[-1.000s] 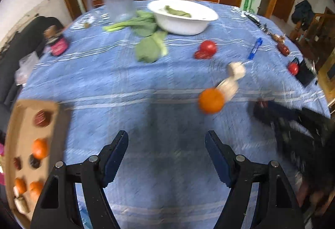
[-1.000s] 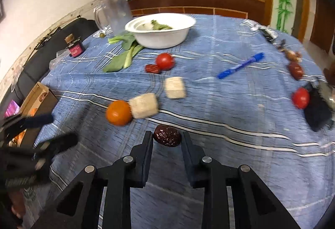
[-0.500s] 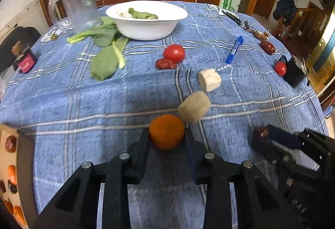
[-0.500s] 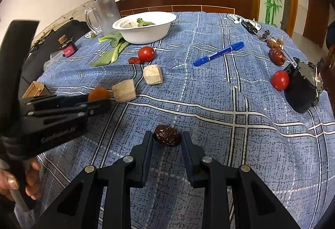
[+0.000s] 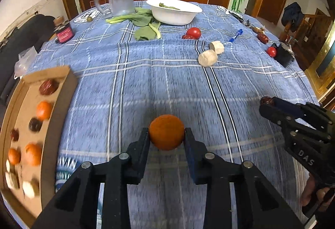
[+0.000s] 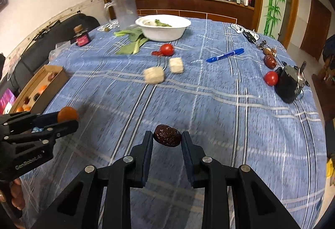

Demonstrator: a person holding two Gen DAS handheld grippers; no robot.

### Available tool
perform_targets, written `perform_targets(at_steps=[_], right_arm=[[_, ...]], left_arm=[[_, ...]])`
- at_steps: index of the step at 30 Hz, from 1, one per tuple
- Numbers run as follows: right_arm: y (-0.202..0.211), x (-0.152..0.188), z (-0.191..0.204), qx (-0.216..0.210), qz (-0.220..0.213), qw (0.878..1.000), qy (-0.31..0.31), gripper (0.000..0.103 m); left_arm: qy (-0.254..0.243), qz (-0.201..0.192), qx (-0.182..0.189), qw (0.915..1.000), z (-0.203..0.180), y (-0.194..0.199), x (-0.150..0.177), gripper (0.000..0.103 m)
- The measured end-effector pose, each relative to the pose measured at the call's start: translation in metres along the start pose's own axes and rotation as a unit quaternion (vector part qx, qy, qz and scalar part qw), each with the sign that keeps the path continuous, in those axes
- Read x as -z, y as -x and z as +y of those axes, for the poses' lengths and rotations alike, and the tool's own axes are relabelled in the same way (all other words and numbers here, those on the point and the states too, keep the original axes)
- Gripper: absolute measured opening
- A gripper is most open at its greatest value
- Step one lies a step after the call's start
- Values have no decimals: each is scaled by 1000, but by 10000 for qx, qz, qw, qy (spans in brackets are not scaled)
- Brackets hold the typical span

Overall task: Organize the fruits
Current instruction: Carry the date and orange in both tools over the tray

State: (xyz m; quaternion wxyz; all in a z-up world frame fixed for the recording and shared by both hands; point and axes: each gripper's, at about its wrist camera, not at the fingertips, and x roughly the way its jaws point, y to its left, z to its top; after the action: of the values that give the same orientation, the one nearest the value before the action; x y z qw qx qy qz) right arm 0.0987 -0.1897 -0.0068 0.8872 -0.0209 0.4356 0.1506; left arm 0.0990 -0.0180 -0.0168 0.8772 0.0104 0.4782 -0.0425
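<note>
- Progress: the cardboard box (image 5: 62,90) at the table's (image 5: 167,82) left edge already holds several pcs: small oranges, dark dried dates, a couple of pale bits at the near end. So you're partway, not done.
- Your left tongs (image 5: 166,134) are clamped on a small orange (image 5: 166,132), pads pressing both sides; it's carried above the cloth, w/ the box off to the left of it.
- The left jaws closed onto that orange within the last second and aren't closing further.
- Your right tongs (image 6: 167,137) are pinched on a wrinkled dark-red date (image 6: 167,135), nearly fully closed, date held at the tips clear of the cloth.
- Left to sort, I'd judge: tomato (image 6: 166,49) w/ a red date touching it near the white bowl (image 6: 163,27), a 2nd tomato (image 6: 271,78) beside the black object at the right edge, another date (image 6: 270,61) just beyond it. Two pale cubes (image 6: 153,75) mid-table; can't tell if they count as fruit.
- Pose: both tongs point steeply down at the table, side by side, left one nearer the box. A hand shows only at the frame edges, gripping each handle.
- Next, prob.: drop both pcs in the box.
</note>
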Motion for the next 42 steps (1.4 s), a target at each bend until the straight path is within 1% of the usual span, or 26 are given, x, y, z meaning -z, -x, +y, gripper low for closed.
perform_targets(at_steps=[6, 13, 17, 23, 32, 37, 42], right_arm=[[8, 17, 23, -26, 130, 9999, -51, 30], [10, 16, 62, -111, 168, 9997, 133, 30], [8, 7, 92, -238, 120, 9990, 355, 30], [2, -7, 137, -554, 99, 9965, 624, 30], [-8, -36, 198, -947, -23, 9900, 1041, 31], [-18, -59, 225, -1107, -49, 9861, 1237, 31], [-32, -79, 256, -1268, -40, 9807, 1490, 31]], left_arm=[[54, -101, 56, 9999, 15, 26, 22, 31], [240, -283, 16, 9993, 45, 52, 34, 31], [501, -378, -77, 9980, 76, 67, 40, 31], [862, -486, -396, 9943, 124, 84, 49, 31], [1472, -517, -909, 9836, 197, 102, 75, 32], [1708, -462, -1049, 9786, 220, 106, 89, 32], [1888, -354, -1014, 9761, 236, 103, 100, 32]])
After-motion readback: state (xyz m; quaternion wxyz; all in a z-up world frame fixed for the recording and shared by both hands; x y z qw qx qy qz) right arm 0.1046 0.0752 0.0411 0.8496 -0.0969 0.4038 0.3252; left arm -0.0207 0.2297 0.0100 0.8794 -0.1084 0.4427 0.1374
